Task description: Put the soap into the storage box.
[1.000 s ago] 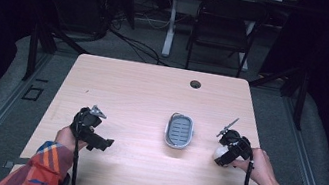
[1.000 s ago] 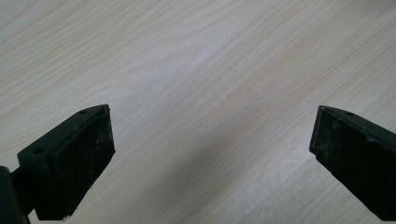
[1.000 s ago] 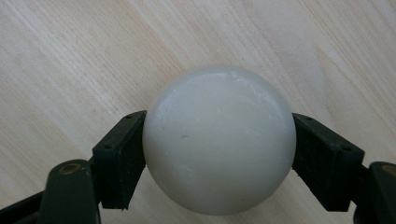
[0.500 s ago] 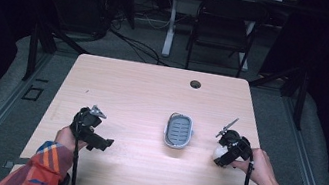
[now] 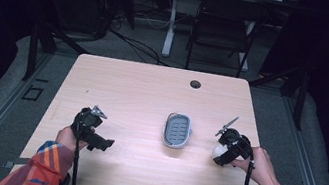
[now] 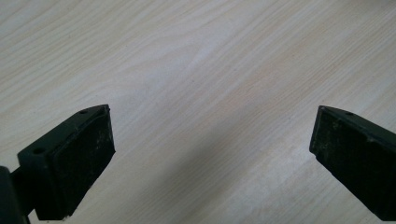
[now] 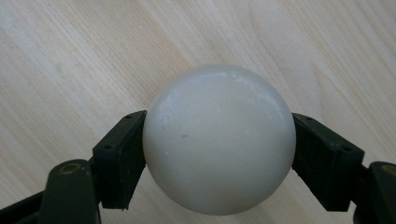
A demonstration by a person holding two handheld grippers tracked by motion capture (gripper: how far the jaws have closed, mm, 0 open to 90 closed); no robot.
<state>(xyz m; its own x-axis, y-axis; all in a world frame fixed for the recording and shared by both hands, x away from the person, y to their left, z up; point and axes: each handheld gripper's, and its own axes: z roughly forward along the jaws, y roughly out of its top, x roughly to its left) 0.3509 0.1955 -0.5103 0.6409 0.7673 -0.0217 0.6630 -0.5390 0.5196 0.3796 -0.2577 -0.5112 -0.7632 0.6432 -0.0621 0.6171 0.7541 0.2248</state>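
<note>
Through the left gripper view I see my left gripper [image 6: 212, 154] looking down on the table [image 6: 201, 65], a pale wood surface with fine grain running diagonally across the frame. The two black jaws rise from the bottom corners and stand wide apart, one at the left edge and one at the right, with bare wood between them. Their inner pads look scuffed and dusty. A soft shadow lies on the wood between the jaws.

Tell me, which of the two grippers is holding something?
The right gripper: its fingers press both sides of a white ball. The left gripper is open over the bare table.
</note>
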